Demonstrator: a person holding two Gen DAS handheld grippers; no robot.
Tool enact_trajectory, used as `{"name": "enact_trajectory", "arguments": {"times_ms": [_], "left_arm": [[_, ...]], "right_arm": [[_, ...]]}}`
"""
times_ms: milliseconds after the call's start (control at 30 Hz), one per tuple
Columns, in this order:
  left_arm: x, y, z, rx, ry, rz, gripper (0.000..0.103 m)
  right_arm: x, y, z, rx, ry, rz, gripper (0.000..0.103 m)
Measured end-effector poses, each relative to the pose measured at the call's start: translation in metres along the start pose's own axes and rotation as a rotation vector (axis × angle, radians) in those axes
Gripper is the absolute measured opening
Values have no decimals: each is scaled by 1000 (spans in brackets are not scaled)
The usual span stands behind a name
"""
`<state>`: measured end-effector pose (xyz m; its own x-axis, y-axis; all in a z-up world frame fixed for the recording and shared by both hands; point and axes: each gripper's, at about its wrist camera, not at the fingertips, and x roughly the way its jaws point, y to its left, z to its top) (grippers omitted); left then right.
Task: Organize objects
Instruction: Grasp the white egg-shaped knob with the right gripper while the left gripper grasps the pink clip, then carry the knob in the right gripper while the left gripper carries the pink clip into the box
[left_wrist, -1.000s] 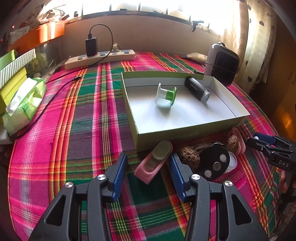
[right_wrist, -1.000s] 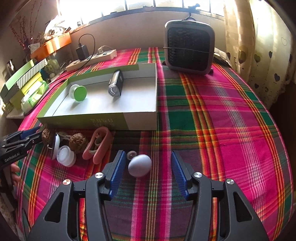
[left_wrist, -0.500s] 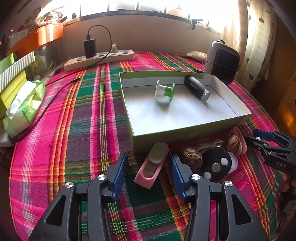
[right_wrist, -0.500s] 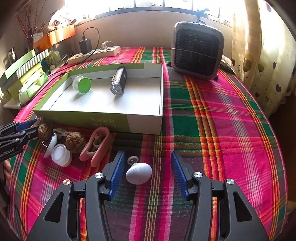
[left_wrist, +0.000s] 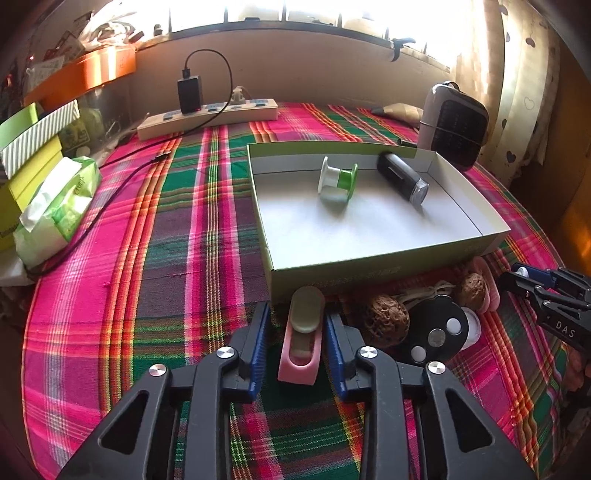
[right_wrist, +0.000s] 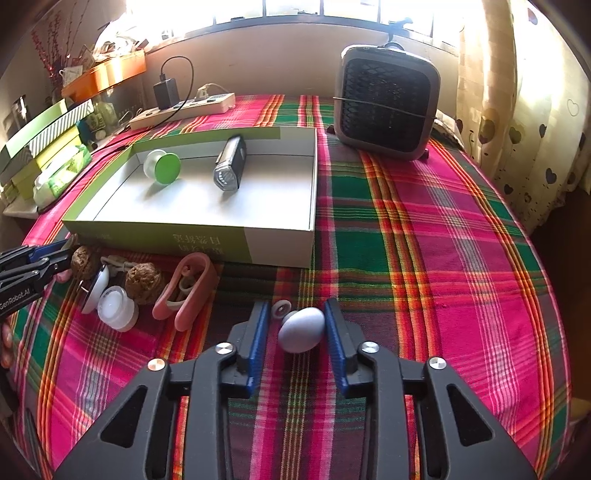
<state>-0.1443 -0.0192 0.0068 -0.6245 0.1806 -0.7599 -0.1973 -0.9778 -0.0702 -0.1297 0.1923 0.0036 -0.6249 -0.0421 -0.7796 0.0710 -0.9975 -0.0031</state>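
A green-edged cardboard box (left_wrist: 369, 258) (right_wrist: 280, 243) holds a green spool (left_wrist: 338, 179) (right_wrist: 162, 168) and a black torch (left_wrist: 402, 177) (right_wrist: 231, 164). My left gripper (left_wrist: 295, 341) straddles a pink case (left_wrist: 301, 336) lying on the cloth just before the box; its jaws stand close to the case with small gaps. My right gripper (right_wrist: 295, 328) straddles a pale blue egg (right_wrist: 301, 329); the right finger touches it, the left stands apart. Walnuts (left_wrist: 386, 319) (right_wrist: 144, 282), a black disc (left_wrist: 436, 334), a white jar (right_wrist: 116, 308) and a pink holder (right_wrist: 188, 291) lie before the box.
A small heater (right_wrist: 388, 101) (left_wrist: 454, 127) stands behind the box on the right. A power strip (left_wrist: 207, 116) with a cable lies at the back, tissues (left_wrist: 55, 210) and boxes at the left edge. A small white wheel (right_wrist: 281, 309) lies by the egg.
Both grippers have narrowed around their objects. The left gripper moved forward so that the pink case lies straight between its fingers. The right gripper moved forward over the egg.
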Motion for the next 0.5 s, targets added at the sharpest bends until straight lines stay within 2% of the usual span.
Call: {"name": "enact_trajectory", "arguments": {"times_ms": [200,500], "left_arm": [[0,1,0,-10,-1,3,16],[-1,2,0,-14,-1,-1,16]], "right_arm": [[0,-1,0,7,-2,6,29],[0,-1,-1,8,-2,6,29]]}}
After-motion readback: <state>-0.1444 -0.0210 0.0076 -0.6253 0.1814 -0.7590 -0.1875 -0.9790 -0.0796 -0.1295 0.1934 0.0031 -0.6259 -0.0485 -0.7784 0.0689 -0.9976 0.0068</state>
